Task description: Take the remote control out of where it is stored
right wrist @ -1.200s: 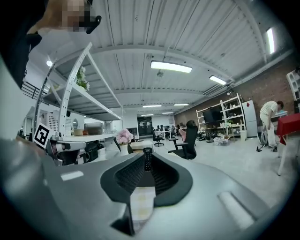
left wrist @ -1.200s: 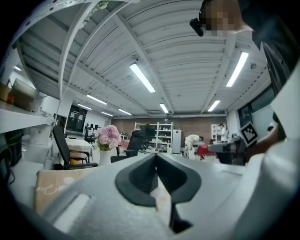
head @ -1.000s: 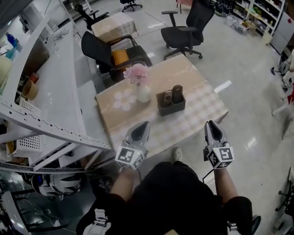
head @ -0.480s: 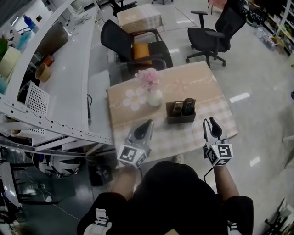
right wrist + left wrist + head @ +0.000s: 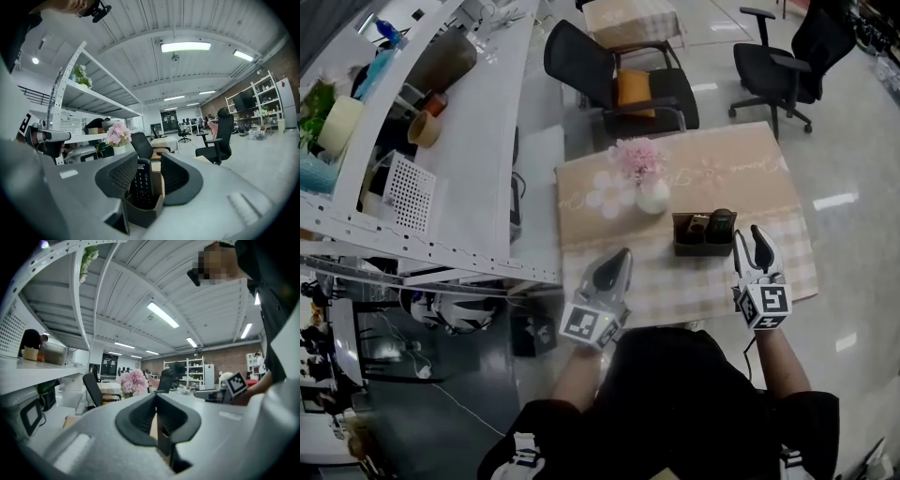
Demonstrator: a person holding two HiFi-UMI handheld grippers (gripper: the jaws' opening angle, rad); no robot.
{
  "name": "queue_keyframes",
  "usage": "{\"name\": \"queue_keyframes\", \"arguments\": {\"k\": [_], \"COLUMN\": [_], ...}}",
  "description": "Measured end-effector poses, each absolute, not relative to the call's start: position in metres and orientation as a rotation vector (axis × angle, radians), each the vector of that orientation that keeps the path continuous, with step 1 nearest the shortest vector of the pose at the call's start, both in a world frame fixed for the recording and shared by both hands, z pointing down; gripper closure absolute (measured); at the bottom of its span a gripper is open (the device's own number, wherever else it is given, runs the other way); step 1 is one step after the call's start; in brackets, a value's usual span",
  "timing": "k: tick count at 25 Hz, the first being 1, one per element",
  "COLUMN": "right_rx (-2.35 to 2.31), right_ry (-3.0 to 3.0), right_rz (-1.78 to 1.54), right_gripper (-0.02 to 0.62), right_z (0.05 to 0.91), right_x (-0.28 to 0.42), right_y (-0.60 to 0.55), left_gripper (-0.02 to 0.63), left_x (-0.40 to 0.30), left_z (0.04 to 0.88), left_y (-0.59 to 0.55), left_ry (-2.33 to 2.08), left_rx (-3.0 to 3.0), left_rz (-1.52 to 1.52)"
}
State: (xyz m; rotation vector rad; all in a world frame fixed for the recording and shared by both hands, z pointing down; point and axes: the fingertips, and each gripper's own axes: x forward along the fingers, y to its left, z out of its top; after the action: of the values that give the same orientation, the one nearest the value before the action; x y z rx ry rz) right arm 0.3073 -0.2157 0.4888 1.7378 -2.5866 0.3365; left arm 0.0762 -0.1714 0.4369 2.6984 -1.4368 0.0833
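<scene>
A big table point(image 5: 764, 173) with a checked cloth holds a white vase point(image 5: 652, 197) of pink flowers and, to the right of it, a small dark box point(image 5: 703, 247). The left gripper point(image 5: 624, 253) is over the near edge of the table, its jaws pressed together on nothing, while the right gripper point(image 5: 758, 234) is just beside the box, its jaws apart and just now opening wider. The black remote point(image 5: 141, 182) stands up inside the box, showing in the gap between the right jaws, not touched.
</scene>
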Motion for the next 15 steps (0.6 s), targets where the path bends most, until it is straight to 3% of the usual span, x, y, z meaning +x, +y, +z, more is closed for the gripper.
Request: {"name": "queue_keyframes", "arguments": {"k": [11,15], "right_rx": [1.759,1.781], "right_ry": [-2.477,-2.445], "right_rz": [0.393,0.396], "right_gripper": [0.344,0.342], "right_z": [0.522,0.529], "right_x": [0.266,0.262], "right_y": [-0.259,-0.266], "left_gripper": [0.604,0.604], "left_x": [0.035,0.021], "left_z": [0.442,0.448], "left_y": [-0.184,-0.189], "left_ry": [-1.429,-1.422], "left_rx": [2.678,2.683], "left_rz": [0.144,0.155]}}
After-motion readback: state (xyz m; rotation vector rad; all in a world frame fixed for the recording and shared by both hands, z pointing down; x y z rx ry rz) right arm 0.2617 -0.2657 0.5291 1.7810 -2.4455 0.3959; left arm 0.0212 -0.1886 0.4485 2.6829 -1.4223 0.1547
